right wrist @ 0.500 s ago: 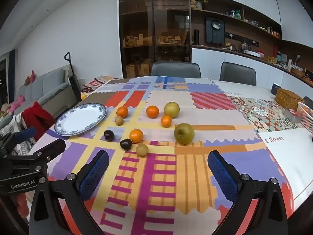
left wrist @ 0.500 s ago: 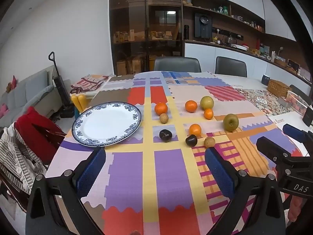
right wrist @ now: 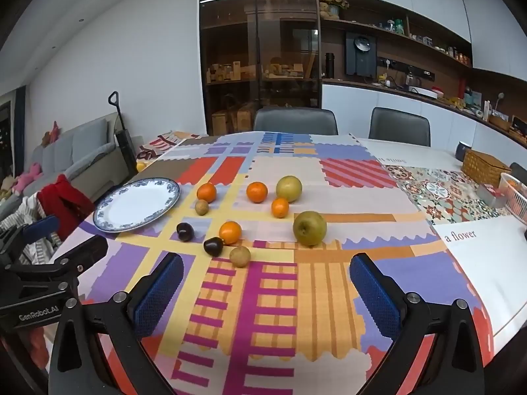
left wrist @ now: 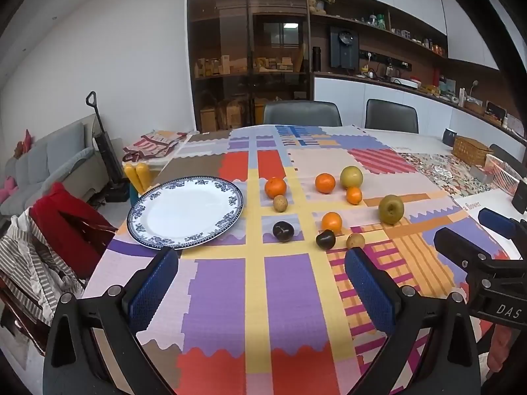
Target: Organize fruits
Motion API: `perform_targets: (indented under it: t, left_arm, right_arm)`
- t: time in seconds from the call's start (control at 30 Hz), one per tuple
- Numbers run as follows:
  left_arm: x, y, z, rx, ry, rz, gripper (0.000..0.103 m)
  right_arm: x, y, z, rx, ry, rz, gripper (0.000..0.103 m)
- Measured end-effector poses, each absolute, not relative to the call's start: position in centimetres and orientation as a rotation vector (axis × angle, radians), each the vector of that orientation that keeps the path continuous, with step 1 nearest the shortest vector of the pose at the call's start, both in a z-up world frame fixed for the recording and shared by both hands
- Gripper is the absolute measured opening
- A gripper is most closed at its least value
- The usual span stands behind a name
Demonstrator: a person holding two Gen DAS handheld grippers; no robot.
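Both the left tool [left wrist: 262, 283] and the right tool [right wrist: 266, 286] are held wide and empty above the tabletop [left wrist: 224, 296]. The fruits [left wrist: 331, 222] are scattered mid-frame, right of the plate [left wrist: 186, 212].

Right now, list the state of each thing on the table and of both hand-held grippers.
Plate: empty, flat on the cloth.
Oranges: four, loose on the cloth.
Green pears: two, upright, apart.
Dark fruits: two, loose.
Small brown fruits: two, loose.
Left hand-held gripper: open, holding nothing.
Right hand-held gripper: open, holding nothing.
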State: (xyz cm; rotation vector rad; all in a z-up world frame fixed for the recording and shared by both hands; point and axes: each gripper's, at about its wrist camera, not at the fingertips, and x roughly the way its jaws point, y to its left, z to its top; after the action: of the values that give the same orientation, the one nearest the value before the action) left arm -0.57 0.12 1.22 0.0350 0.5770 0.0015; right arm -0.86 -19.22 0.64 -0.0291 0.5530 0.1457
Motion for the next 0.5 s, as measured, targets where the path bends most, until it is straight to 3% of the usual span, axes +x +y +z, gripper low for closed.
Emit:
perform_targets:
  t: [0.5]
  left_arm:
    - [-0.7,0.9,0.6,0.026,0.557,0.001,0.103]
  right_arm:
    - [-0.7,-19.6,0.9,-0.016,0.555,0.148,0.102]
